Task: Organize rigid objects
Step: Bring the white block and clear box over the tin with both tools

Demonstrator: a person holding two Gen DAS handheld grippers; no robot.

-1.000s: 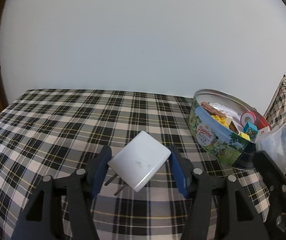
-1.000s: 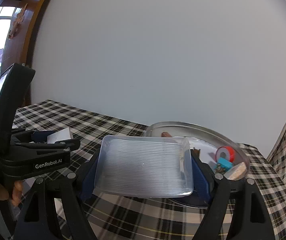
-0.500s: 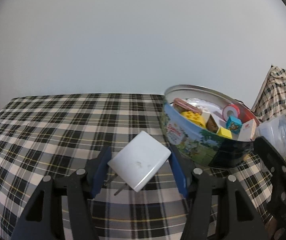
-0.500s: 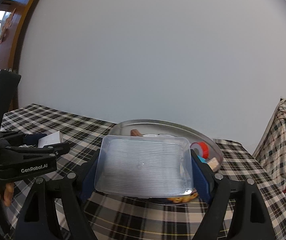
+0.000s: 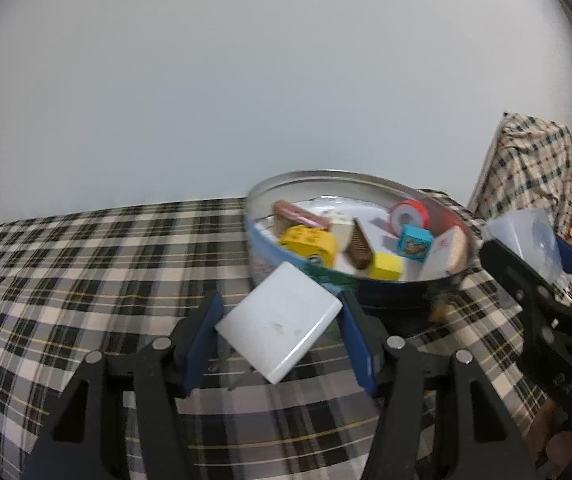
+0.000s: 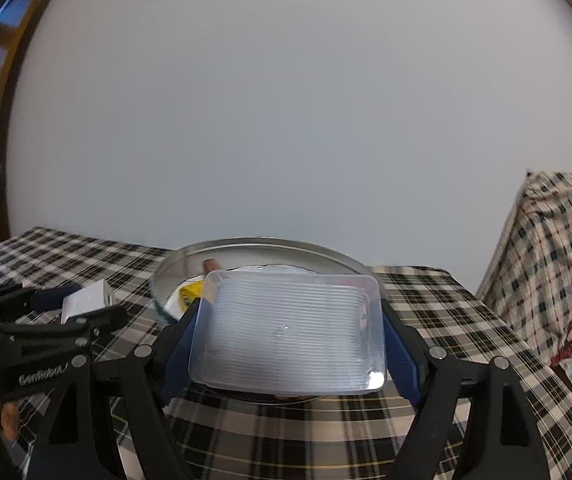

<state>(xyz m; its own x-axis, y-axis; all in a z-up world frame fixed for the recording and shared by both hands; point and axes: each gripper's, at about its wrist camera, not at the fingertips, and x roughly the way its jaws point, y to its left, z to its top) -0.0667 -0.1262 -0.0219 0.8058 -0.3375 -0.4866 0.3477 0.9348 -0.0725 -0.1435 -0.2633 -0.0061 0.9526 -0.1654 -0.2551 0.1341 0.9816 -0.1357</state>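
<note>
left hand-held gripper (image 5: 280,334): clamping charger (image 5: 280,322), light, slick, flat sides | right hand-held gripper (image 6: 288,338): clamping box (image 6: 288,328), brittle, edges

charger: white wall charger (image 5: 280,322), tilted, clamped above the cloth
box: clear ribbed plastic box (image 6: 288,332), clamped
tin: round tin (image 5: 442,276), full of small objects

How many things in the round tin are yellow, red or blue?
In the round tin, left wrist view:
Yellow: 2, toy brick, small block
Red: 1, tape roll
Blue: 1, little box
Total: 4
</note>
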